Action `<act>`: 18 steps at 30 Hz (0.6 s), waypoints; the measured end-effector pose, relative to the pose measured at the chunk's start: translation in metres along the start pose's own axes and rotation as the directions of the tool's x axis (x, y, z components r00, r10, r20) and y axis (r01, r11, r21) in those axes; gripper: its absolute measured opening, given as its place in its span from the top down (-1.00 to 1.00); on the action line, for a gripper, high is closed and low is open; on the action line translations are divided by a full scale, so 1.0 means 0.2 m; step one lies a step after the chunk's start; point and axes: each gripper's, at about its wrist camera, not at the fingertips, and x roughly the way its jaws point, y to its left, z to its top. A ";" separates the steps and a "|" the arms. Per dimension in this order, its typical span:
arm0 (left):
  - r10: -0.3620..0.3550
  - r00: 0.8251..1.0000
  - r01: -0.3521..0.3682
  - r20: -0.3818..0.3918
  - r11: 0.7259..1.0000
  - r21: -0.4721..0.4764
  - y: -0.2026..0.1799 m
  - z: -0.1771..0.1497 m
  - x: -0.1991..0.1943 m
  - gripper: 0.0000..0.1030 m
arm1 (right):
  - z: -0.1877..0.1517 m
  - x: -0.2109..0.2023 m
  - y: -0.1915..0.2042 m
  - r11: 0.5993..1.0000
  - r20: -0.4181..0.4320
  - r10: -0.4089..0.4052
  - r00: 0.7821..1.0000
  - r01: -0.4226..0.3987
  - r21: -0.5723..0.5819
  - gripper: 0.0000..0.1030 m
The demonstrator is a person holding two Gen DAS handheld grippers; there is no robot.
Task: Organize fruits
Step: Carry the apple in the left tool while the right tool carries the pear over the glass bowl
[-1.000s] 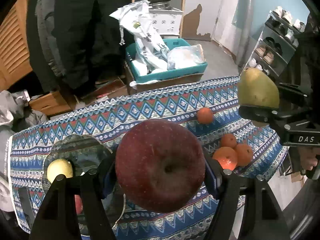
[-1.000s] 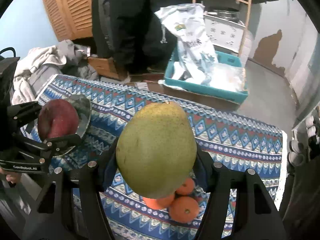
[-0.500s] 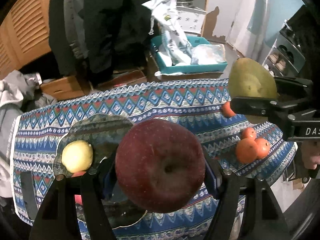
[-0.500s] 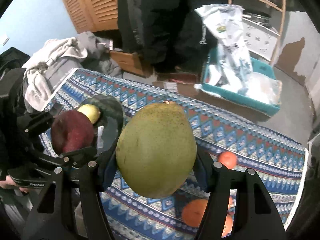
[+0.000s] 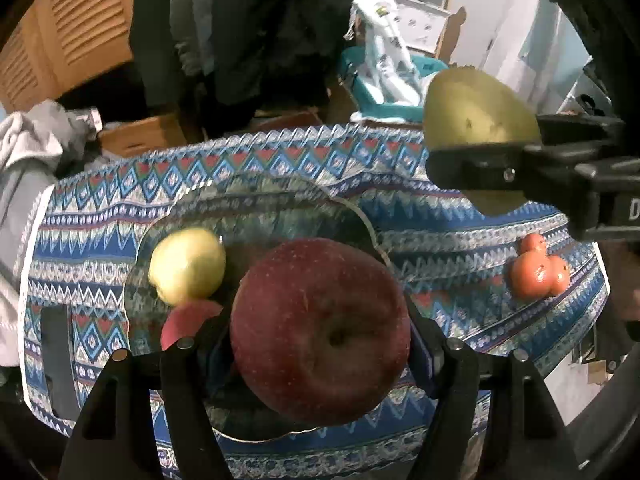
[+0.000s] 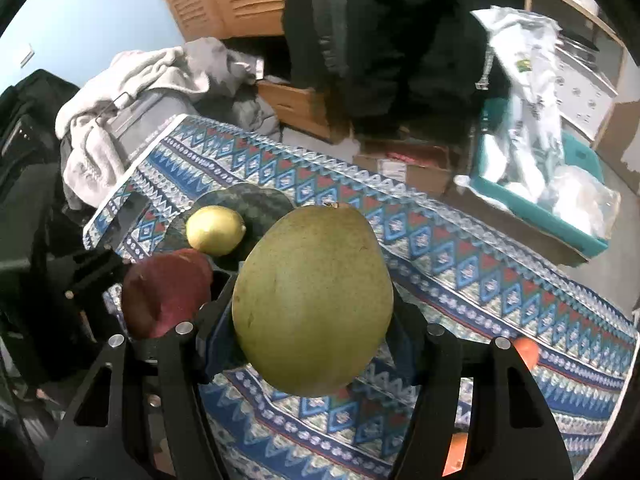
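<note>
My left gripper (image 5: 320,340) is shut on a big dark red apple (image 5: 320,330), which hangs just above a glass plate (image 5: 260,208) on the patterned tablecloth. On that plate lie a yellow lemon (image 5: 187,266) and a reddish fruit (image 5: 188,318), half hidden behind my finger. My right gripper (image 6: 314,316) is shut on a large green mango (image 6: 314,300), over the cloth to the right of the plate (image 6: 256,200). The left wrist view shows the mango (image 5: 478,120) at upper right. In the right wrist view the apple (image 6: 164,292) shows at left, the lemon (image 6: 215,230) behind it.
Several oranges (image 5: 538,272) sit clustered near the table's right edge, and one orange (image 6: 526,352) shows behind my right finger. A person in dark clothes (image 6: 384,40) stands beyond the table. A teal bin (image 6: 532,196), cardboard boxes and a heap of grey clothes (image 6: 132,92) lie around it.
Both grippers have carried their fruits leftward across the table toward the plate. The apple now hangs over the plate, and the oranges have slid to the right of the views.
</note>
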 end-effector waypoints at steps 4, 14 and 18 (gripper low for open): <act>0.015 1.000 -0.015 -0.021 1.000 -0.019 0.06 -0.04 0.04 -0.43 | 0.02 0.08 0.06 1.000 -0.027 0.020 0.999 -0.020 -0.022 -0.27; 0.026 0.997 -0.030 -0.070 0.998 -0.053 0.16 -0.14 0.15 -0.43 | 0.02 0.28 0.19 0.996 -0.108 0.036 0.994 -0.045 -0.083 -0.27; 0.038 0.996 -0.040 -0.077 0.999 -0.024 0.12 -0.16 0.16 -0.43 | 0.00 0.35 0.22 0.993 -0.135 0.036 0.990 -0.051 -0.106 -0.27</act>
